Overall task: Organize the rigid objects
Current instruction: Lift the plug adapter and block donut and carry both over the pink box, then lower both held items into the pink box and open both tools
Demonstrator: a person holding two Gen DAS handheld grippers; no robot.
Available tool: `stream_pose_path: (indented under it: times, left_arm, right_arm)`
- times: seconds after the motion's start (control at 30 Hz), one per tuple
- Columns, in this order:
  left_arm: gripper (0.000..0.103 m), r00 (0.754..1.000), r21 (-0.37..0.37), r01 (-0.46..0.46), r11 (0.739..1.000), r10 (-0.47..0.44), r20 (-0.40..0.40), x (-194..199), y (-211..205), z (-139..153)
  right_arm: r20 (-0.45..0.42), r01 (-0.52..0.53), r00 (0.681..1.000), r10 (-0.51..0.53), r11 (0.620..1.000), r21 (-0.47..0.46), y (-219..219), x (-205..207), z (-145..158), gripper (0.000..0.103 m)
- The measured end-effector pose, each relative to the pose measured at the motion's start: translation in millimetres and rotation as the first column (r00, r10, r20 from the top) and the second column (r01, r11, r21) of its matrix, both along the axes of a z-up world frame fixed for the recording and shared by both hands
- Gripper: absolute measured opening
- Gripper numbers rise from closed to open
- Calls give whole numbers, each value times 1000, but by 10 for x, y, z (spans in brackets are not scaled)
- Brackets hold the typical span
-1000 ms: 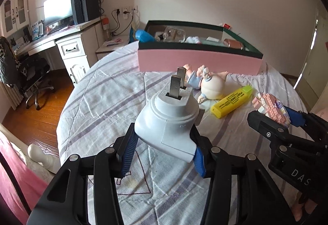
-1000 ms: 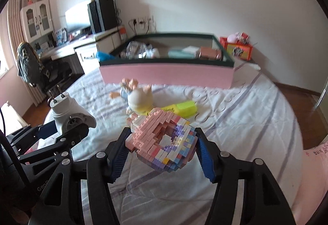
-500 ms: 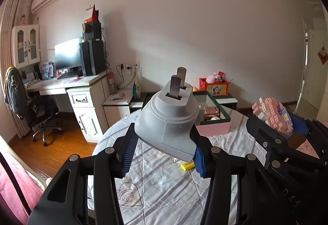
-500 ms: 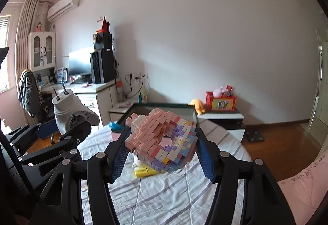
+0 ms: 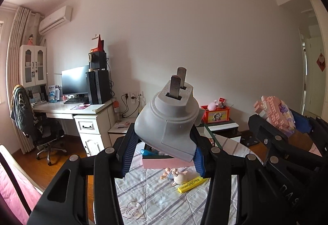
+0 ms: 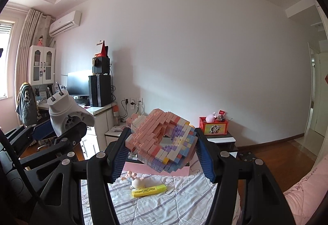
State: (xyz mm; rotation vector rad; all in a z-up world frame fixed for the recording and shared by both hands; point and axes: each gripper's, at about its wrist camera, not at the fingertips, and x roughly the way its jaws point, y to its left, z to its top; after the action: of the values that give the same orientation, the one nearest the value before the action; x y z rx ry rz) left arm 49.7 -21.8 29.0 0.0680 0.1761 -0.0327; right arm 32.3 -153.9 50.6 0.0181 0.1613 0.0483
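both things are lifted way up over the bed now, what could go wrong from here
The brick-built donut is pinched only at its edges by the right hand-held gripper; squeezing or jolting could shed bricks. The plug adapter sits tilted in the left hand-held gripper and might slip on its rounded shell. The pink box is largely hidden behind both loads, so a drop could miss it.

A grey-white plug (image 5: 167,122), a pink-and-lilac brick model (image 6: 162,140), a yellow highlighter (image 6: 148,190), a grey-striped white sheet (image 6: 164,208).
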Motion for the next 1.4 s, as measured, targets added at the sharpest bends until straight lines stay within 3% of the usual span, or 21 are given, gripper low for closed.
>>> stream_pose_path:
  times: [0.47, 0.67, 0.83, 0.97, 1.1, 1.23, 1.4]
  left_arm:
    - [49, 1000, 10, 4, 1000, -4, -7, 183, 9, -48]
    - [49, 998, 13, 23, 1000, -22, -63, 747, -14, -106]
    - [49, 987, 0, 40, 999, -40, -155, 1533, -10, -242]
    - [49, 959, 5, 29, 1000, -26, -281, 2269, 13, -545]
    - [49, 910, 13, 18, 1000, -11, -415, 2922, 20, -942]
    - [49, 870, 49, 16, 999, 10, -493, 3363, -13, -1246]
    - [49, 834, 71, 9, 997, 32, -551, 3731, -40, -1459]
  right_arm:
    - [6, 0, 1000, 1, 999, -36, 7, 283, -6, 62]
    - [-21, -12, 1000, 10, 996, -85, 25, 839, -24, 62]
    - [-91, -48, 995, 41, 996, -78, 9, 1489, -154, 62]
    - [-200, -68, 978, 53, 995, -70, 8, 2161, -455, 62]
    - [-326, -79, 944, 58, 996, -51, -26, 2748, -861, 62]
    - [-449, -82, 891, 65, 996, -20, -34, 3272, -1278, 62]
    - [-515, -84, 854, 71, 997, -2, -51, 3594, -1578, 62]
